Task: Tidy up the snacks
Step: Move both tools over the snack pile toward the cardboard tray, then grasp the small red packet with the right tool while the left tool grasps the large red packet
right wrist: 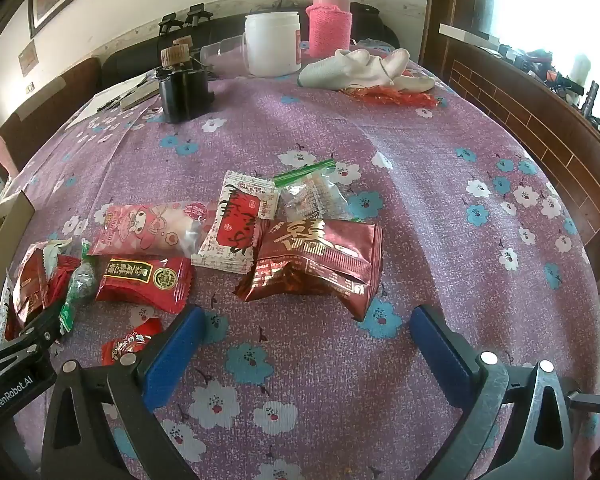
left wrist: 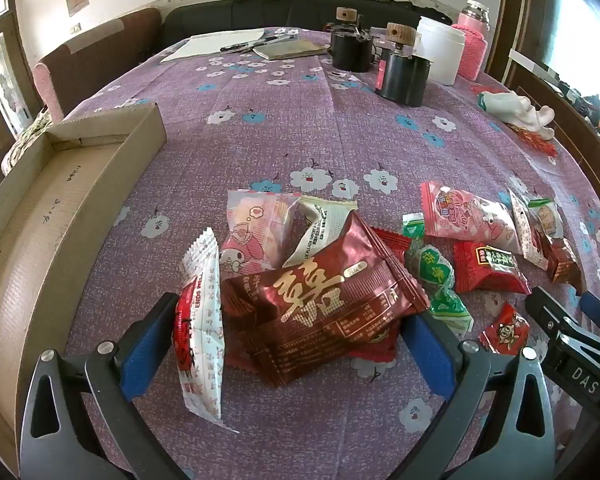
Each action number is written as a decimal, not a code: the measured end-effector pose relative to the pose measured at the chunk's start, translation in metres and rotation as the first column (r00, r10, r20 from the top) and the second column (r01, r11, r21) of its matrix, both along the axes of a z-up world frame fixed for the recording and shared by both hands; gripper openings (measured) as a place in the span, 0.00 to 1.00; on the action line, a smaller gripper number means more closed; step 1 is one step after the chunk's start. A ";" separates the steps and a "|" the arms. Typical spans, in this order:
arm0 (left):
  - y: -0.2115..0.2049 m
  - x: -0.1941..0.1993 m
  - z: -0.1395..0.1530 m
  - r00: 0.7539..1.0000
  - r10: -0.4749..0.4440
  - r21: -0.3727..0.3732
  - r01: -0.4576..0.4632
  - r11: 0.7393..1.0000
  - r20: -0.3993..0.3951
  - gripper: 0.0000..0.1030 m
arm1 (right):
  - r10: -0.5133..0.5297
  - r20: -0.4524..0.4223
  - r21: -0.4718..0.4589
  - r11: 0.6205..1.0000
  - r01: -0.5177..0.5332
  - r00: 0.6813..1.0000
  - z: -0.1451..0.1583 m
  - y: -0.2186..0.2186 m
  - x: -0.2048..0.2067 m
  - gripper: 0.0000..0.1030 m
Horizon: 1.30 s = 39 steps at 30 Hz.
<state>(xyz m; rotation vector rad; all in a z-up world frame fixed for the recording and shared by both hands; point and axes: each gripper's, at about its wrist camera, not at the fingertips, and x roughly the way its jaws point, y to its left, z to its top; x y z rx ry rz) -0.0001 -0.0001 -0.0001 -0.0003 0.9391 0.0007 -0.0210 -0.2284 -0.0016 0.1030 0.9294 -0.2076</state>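
Several snack packets lie on the purple flowered tablecloth (left wrist: 284, 120). In the left wrist view my left gripper (left wrist: 288, 340) is wide open around a dark red foil packet (left wrist: 320, 300), with a white and red packet (left wrist: 202, 320) standing on edge against the left finger. A pink packet (left wrist: 252, 232) and a white packet (left wrist: 324, 228) lie just beyond. In the right wrist view my right gripper (right wrist: 304, 340) is open and empty, just short of another dark red foil packet (right wrist: 316, 260). A white and red packet (right wrist: 240, 224), pink packet (right wrist: 148, 228) and red packet (right wrist: 144, 280) lie left of it.
A shallow cardboard box (left wrist: 40, 216) sits at the left. Further snacks (left wrist: 484, 248) lie to the right. At the far end stand black holders (left wrist: 404, 76), a white jar (left wrist: 440, 48), a pink bottle (left wrist: 474, 40), a notebook with knives (left wrist: 260, 46) and a white cloth (right wrist: 364, 68).
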 end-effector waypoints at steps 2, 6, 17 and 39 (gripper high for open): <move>0.000 0.000 0.000 1.000 0.000 0.000 0.000 1.000 0.000 1.00 | 0.000 0.000 0.000 1.000 0.000 1.000 0.000 0.000 0.000 1.00; -0.002 -0.002 0.001 0.999 -0.040 0.002 0.040 0.999 -0.033 1.00 | 0.000 0.000 0.000 1.000 0.000 1.000 0.000 0.000 0.000 1.00; -0.001 -0.027 0.003 0.982 -0.175 0.001 0.176 0.984 -0.069 1.00 | -0.008 -0.051 0.015 1.000 0.009 0.999 0.000 0.006 -0.007 1.00; 0.136 -0.093 0.088 0.976 0.033 -0.299 0.033 0.954 0.213 1.00 | 0.050 -0.056 0.020 0.999 -0.049 0.997 0.002 0.010 -0.030 1.00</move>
